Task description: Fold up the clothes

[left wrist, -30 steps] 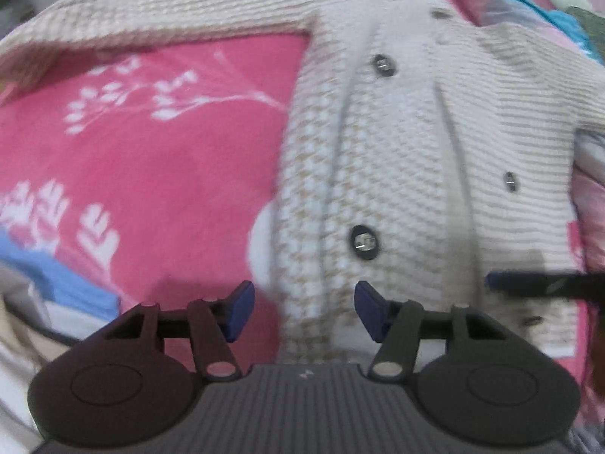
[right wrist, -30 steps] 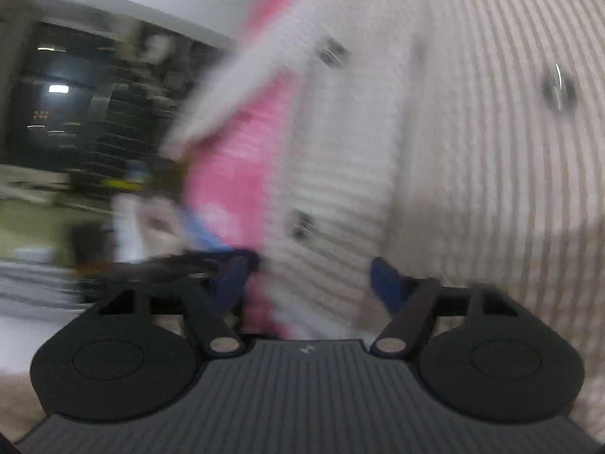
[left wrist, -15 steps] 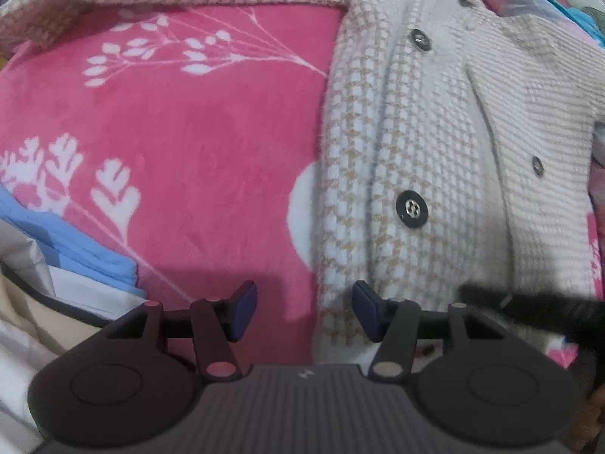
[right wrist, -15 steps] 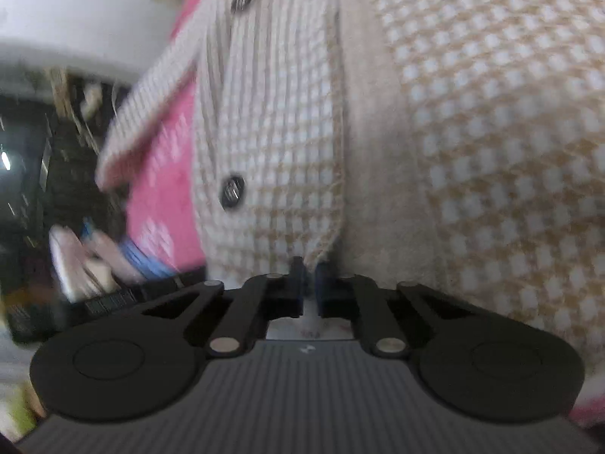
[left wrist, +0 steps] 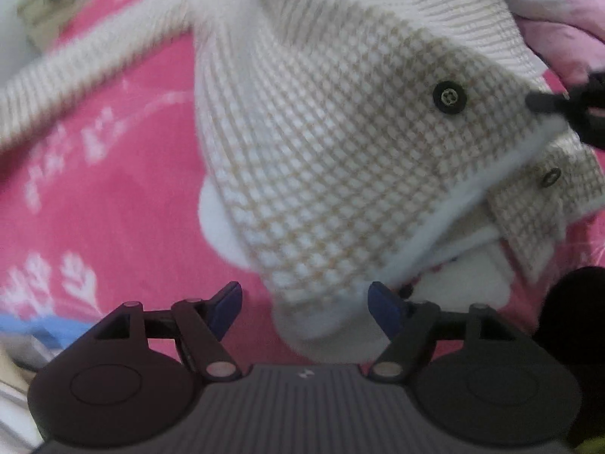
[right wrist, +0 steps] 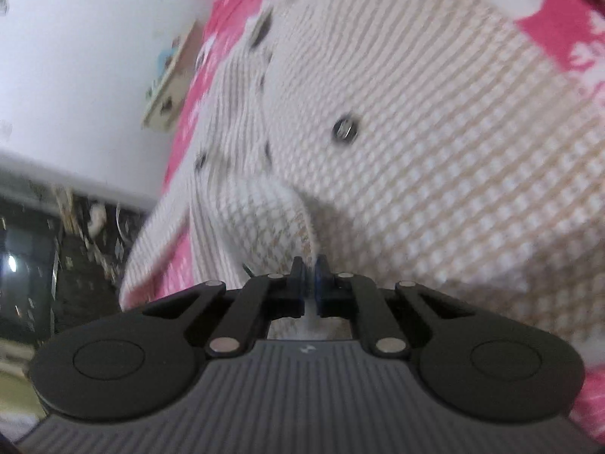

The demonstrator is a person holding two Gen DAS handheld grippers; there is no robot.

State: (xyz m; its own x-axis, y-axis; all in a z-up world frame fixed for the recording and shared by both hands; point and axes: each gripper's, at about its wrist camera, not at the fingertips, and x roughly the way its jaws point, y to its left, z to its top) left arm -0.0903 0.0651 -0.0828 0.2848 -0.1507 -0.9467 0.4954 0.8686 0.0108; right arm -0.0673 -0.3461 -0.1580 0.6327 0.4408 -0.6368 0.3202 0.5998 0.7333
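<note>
The cream-and-tan checked knit cardigan with dark round buttons (left wrist: 340,159) lies on a bright pink blanket printed with white sprigs (left wrist: 113,196), and one lower corner of it is lifted off the blanket towards the left gripper (left wrist: 304,304). That gripper's blue-tipped fingers stand spread wide, with the rounded, bunched hem of the cardigan sitting right between them, close ahead and slightly towards the right-hand finger; nothing is pinched there. The right gripper (right wrist: 310,283) has its fingers pressed together on a thin edge of the same cardigan, a fold of the front panel that curls up out of the fabric just ahead of its tips. In the left wrist view the dark tip of that other tool (left wrist: 559,108) shows at the far right, beside a button (left wrist: 449,97) on the raised front. The cardigan's body runs away from both cameras, hem near and collar far, with one long sleeve (left wrist: 94,79) stretched off to the left across the blanket. So the hem is nearest the left gripper, and I judge that closing on it would turn on the bulge staying centred between the fingers. The knit looks thick, soft and floppy, with a white fleecy lining showing at the turned-up edge (left wrist: 446,223); the buttoned front gapes where it is lifted. Both views are somewhat blurred.
</note>
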